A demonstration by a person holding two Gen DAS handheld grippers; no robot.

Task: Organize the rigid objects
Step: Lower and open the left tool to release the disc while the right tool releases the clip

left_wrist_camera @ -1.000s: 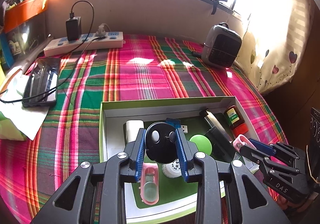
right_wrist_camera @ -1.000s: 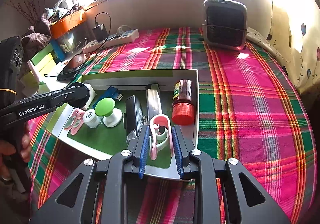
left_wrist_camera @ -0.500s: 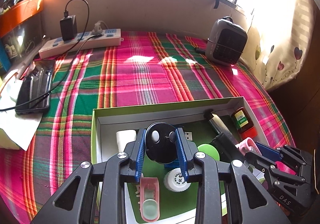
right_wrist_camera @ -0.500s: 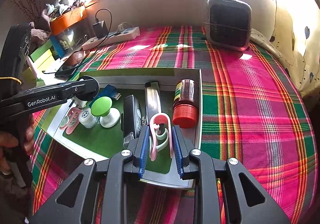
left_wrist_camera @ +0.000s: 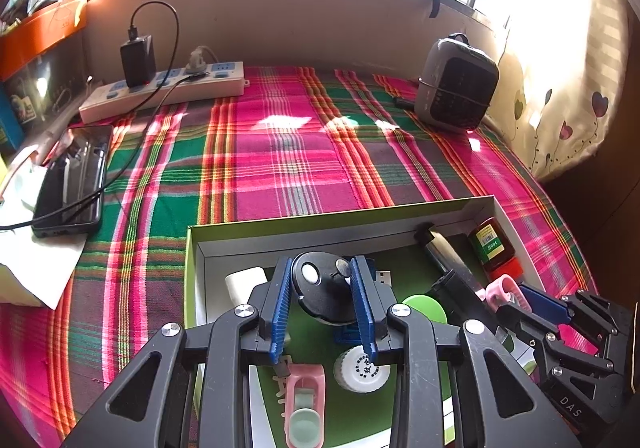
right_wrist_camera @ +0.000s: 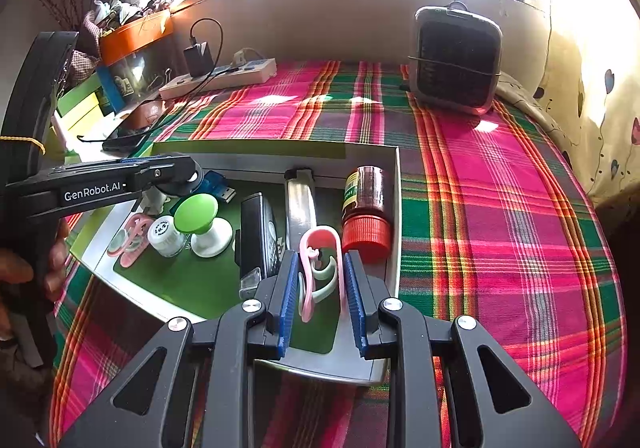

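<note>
Box [left_wrist_camera: 192, 248] sits nearer camera now; left claw [left_wrist_camera: 323, 302] pinches black disc [left_wrist_camera: 320, 288], right claw [right_wrist_camera: 322, 300] pinches pink clip [right_wrist_camera: 320, 248], long axis pointing away.

The left gripper [left_wrist_camera: 324, 308] is black plastic with ribbed blue pads [left_wrist_camera: 280, 308] on its fingers and silver screw heads at the linkage joints; the right gripper [right_wrist_camera: 322, 298] is built alike (white "GenRobot.AI" lettering runs along the left one's side, "DAS" on the right one's); a hand [right_wrist_camera: 24, 276] wraps a black handle.
</note>
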